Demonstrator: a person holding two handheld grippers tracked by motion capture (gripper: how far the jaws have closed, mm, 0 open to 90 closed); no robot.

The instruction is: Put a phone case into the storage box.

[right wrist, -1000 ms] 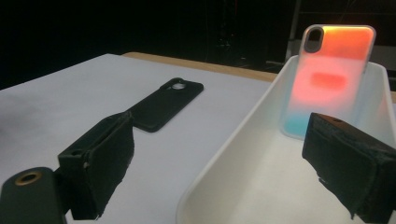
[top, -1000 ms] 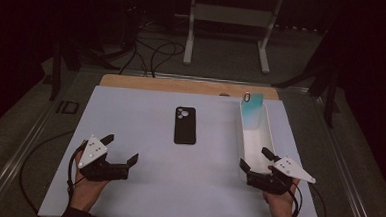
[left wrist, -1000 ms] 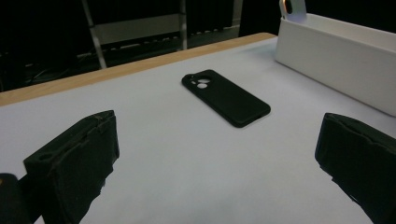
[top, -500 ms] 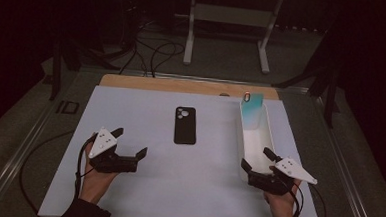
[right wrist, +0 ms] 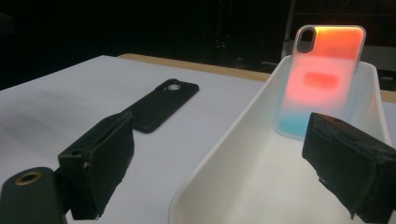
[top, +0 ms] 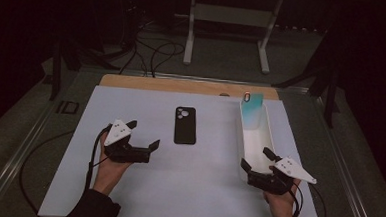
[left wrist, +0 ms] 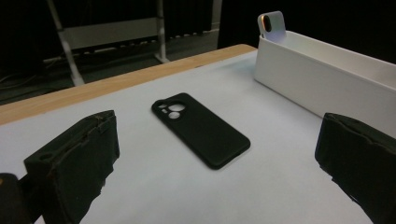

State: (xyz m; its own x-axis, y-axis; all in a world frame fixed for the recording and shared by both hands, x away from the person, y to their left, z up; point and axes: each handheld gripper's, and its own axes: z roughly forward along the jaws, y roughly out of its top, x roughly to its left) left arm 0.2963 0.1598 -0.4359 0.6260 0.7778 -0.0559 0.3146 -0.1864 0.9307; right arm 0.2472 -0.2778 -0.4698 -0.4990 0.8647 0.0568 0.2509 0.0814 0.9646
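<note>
A black phone case [top: 185,125] [left wrist: 201,128] [right wrist: 162,104] lies flat on the white mat, camera cutout toward the far side. My left gripper [top: 142,135] [left wrist: 215,163] hovers open to its near left, jaws wide and empty, pointing at the case. A long white bin [top: 267,142] [left wrist: 327,79] [right wrist: 224,163] stands at the right. A translucent orange-to-teal case [top: 251,110] [left wrist: 272,24] [right wrist: 323,79] leans upright against its far end. My right gripper [top: 257,159] [right wrist: 224,172] is open at the bin's near end, one jaw on each side of the bin's left wall, holding nothing.
The white mat [top: 127,185] covers a wooden tabletop [top: 182,85] whose far strip shows. Cables trail off the table's left side [top: 33,155]. A white stand [top: 230,20] and dark gear sit on the floor beyond the table.
My left gripper has moved forward and to the right, toward the black case. The right gripper has barely shifted.
</note>
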